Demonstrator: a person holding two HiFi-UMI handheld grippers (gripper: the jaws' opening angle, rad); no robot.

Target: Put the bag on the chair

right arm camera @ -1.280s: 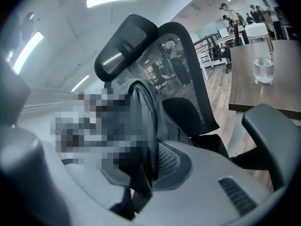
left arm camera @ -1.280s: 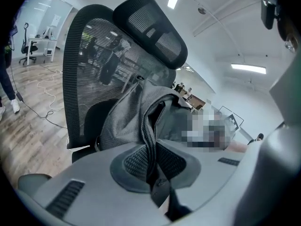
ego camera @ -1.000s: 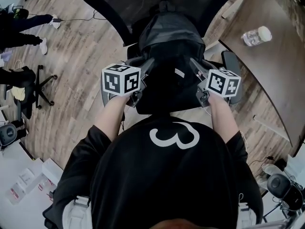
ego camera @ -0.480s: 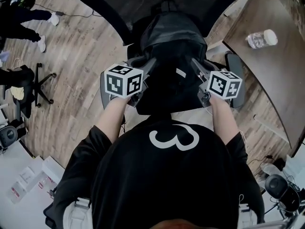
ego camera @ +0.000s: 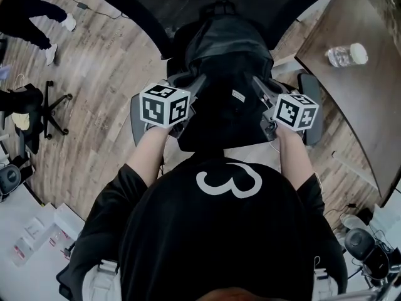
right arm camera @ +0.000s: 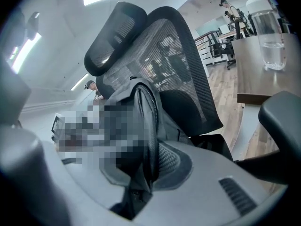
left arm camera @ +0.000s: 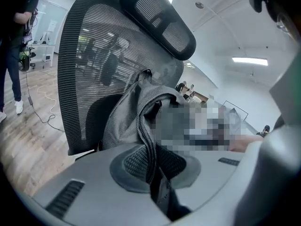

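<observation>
Bag (ego camera: 222, 61) gripped at chair (ego camera: 141, 2), both sides.
Left gripper (ego camera: 198, 83) jaws nearly closed, pinching the bag's zipper edge; right gripper (ego camera: 255, 82) jaws likewise on the opposite edge. Bag upright between the jaws, mesh backrest just beyond them. Seat contact hidden.

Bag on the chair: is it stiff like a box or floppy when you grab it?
Probably floppy: the bag wrinkles where the left gripper and right gripper pinch its sides. Pushed, it might slump, though the chair back behind it may prop it. It looks bulgy, so likely not empty.
</observation>
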